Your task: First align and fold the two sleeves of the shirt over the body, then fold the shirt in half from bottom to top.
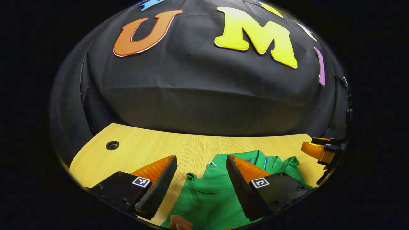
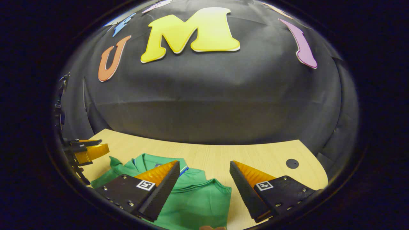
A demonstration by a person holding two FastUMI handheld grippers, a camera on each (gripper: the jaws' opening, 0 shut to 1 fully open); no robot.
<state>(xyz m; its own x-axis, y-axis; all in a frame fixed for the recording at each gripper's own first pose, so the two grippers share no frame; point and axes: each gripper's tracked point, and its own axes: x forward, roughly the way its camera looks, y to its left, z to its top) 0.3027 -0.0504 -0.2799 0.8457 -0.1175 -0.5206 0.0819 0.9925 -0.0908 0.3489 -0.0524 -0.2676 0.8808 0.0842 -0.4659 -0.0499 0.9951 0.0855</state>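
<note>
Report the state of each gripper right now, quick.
Left gripper: open, holding nothing, above the green shirt.
Right gripper: open, holding nothing, above the shirt's edge and the table.

No legible text on anything.

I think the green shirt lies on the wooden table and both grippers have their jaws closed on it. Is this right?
Not quite. The green shirt does lie on the wooden table, but both grippers' jaws stand open, gripping nothing, as the left gripper view and the right gripper view show.
</note>
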